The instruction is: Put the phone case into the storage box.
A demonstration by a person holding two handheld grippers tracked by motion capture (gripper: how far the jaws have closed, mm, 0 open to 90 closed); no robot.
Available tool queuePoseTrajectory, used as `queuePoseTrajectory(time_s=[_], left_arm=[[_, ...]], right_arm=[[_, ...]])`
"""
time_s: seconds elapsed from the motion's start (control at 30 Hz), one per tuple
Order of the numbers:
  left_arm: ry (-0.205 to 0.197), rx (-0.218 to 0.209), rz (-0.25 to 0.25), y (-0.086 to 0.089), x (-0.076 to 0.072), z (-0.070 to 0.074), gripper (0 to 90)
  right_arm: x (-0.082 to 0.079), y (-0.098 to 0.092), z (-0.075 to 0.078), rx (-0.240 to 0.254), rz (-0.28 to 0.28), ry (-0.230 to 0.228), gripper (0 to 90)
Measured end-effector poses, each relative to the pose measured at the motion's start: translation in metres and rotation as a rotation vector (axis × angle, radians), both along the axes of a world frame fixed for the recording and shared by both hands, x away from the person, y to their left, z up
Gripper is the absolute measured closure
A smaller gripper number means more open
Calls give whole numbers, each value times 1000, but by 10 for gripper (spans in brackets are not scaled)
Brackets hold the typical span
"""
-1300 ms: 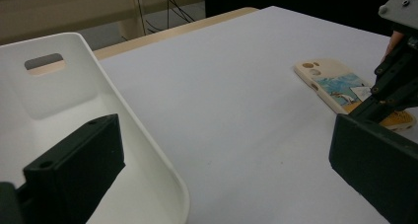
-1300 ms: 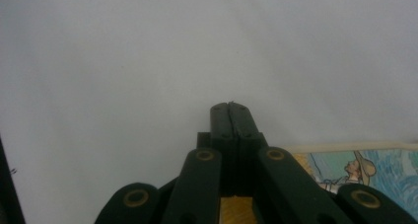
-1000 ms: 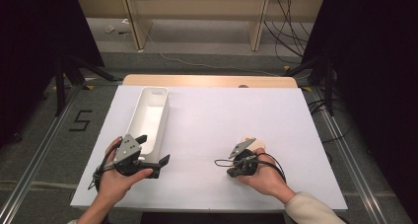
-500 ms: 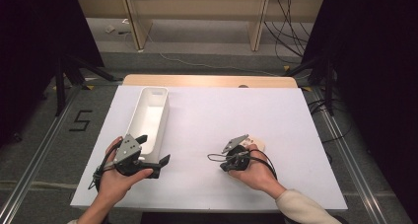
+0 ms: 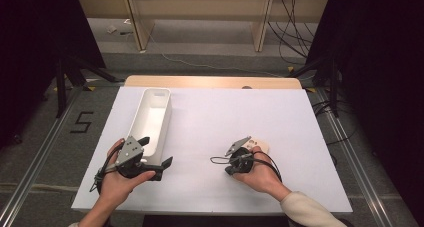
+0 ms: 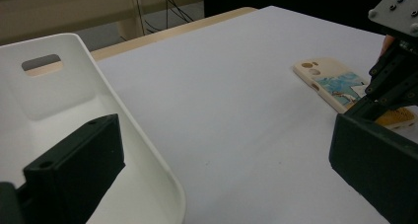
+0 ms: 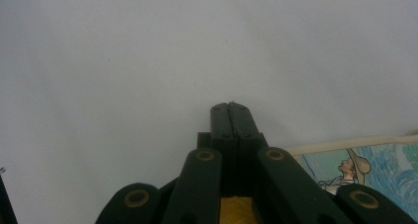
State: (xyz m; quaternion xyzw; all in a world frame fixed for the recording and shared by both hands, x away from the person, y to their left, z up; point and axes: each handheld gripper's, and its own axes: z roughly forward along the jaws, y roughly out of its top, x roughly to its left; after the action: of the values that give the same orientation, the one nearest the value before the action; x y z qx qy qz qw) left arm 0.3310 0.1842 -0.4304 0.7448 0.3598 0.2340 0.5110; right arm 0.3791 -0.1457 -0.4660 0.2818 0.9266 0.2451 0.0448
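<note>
Your right claw point(image 5: 231, 162) is pinched fully shut on nothing, its tip low over the tabletop point(image 5: 210, 117), with the phone case point(image 6: 340, 86) lying flat just beside it. Your left claw point(image 5: 157, 154) stands wide open, empty, at the near end of the white bin point(image 5: 150, 118). That case looks light, thin and slick, and probably flexes, so open up and take it across its long edges.
</note>
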Motion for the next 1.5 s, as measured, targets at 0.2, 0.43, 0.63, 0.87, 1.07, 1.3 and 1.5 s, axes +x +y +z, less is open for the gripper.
queuePoseTrajectory(time_s=[0.2, 0.43, 0.63, 0.87, 1.07, 1.3, 1.5], left_arm=[[0, -1, 2, 0, 0, 0, 0], [3, -2, 2, 1, 0, 0, 0], [1, -2, 2, 0, -1, 0, 0], [1, -2, 3, 0, -1, 0, 0], [1, -1, 1, -1, -1, 1, 0], [0, 0, 0, -1, -1, 1, 0], [-1, 1, -2, -1, -1, 1, 0]], right_arm=[[1, 1, -2, -7, -2, 9, 900], [-5, -12, 2, -51, 18, 38, 900], [-13, -26, 5, -92, 25, 68, 900], [-17, -57, 8, -116, -12, 94, 900], [-18, -83, 10, -128, -56, 98, 900], [-16, -103, 10, -131, -106, 101, 900], [-15, -107, 9, -133, -120, 100, 900]])
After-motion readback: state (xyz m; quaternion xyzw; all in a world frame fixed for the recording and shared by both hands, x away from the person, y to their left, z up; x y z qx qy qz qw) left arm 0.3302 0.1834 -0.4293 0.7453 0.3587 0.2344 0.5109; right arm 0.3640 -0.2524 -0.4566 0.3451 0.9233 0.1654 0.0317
